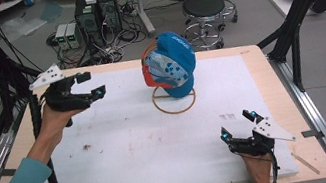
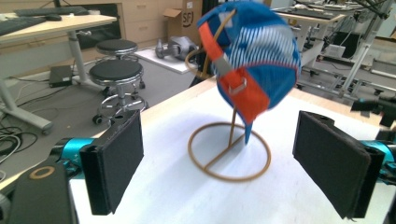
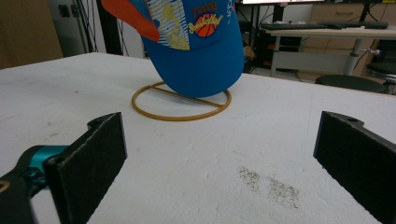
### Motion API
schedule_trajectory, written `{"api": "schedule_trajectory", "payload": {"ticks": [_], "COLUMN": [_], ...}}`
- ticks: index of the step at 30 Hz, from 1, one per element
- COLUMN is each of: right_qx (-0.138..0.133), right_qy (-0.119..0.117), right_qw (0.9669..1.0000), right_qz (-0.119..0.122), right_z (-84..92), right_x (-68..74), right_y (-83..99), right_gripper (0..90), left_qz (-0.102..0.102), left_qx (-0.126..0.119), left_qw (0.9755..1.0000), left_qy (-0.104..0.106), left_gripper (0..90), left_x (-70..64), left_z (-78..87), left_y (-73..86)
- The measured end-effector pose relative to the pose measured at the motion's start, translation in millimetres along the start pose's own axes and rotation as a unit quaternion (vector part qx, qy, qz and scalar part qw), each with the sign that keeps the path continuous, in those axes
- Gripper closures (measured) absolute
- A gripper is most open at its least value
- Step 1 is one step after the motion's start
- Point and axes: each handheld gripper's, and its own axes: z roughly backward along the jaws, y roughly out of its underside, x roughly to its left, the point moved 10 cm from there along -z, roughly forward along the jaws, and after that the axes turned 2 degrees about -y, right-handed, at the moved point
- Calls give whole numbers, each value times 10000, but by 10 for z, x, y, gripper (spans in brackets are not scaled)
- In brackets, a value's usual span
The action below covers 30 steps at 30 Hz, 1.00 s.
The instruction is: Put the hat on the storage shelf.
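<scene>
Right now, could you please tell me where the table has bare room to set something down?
The white mat lies bare between the left hand-held gripper, the right hand-held gripper and the near edge. It is crowded at the cap on its wire stand.

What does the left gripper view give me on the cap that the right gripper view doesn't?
Left gripper view: the cap's back, with its orange strap and grey buckle, and the stand's upright rod rising from the ring. Two stools stand beyond the table edge.

Right gripper view: the cap's front, with basketball lettering on blue, and a dark smudge on the white mat.

Both: the blue cap hanging on the stand above its brass ring on the white mat, seen between that gripper's own open jaws with nothing between them.
</scene>
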Motion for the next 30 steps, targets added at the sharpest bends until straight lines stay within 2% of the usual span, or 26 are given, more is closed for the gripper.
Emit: {"api": "schedule_trajectory", "payload": {"ticks": [6, 7, 9, 10, 12, 16, 20, 21, 24, 27, 30], "right_qx": [27, 34, 36, 33, 32, 25, 15, 14, 35, 35, -5], "right_qy": [4, 1, 15, 15, 18, 30, 38, 41, 44, 43, 48], "right_qw": [10000, 10000, 10000, 10000, 10000, 10000, 10000, 10000, 10000, 10000, 10000], "right_qz": [-34, -35, -29, -17, -4, 6, 6, 3, -4, -14, 8], "right_z": [2, 2, 2, 1, 2, 3, 3, 3, 4, 4, 6], "right_x": [7, 7, 5, 5, 5, 8, 7, 7, 4, 5, 2], "right_y": [5, 7, 7, 6, 6, 5, 4, 3, 7, 7, 1], "right_gripper": [14, 14, 14, 14, 14, 14, 14, 14, 14, 14, 14], "left_qz": [-39, -83, 84, 100, 51, 127, 25, -4, 39, 17, -81], "left_qx": [-157, -191, -283, -289, -311, -530, -532, -471, -576, -531, -617], "left_qw": [9999, 9997, 9993, 9991, 9985, 9947, 9927, 9923, 9912, 9915, 9904], "left_qy": [-29, -104, -239, -288, -445, -869, -1080, -1142, -1190, -1192, -1231], "left_gripper": [164, 164, 162, 161, 161, 161, 160, 160, 154, 154, 153], "left_x": [-11, 1, 23, 24, 24, 3, -94, -115, -140, -158, -177], "left_z": [286, 341, 456, 493, 585, 768, 885, 898, 920, 908, 918], "left_y": [375, 448, 619, 680, 828, 1078, 1341, 1408, 1465, 1516, 1502]}}
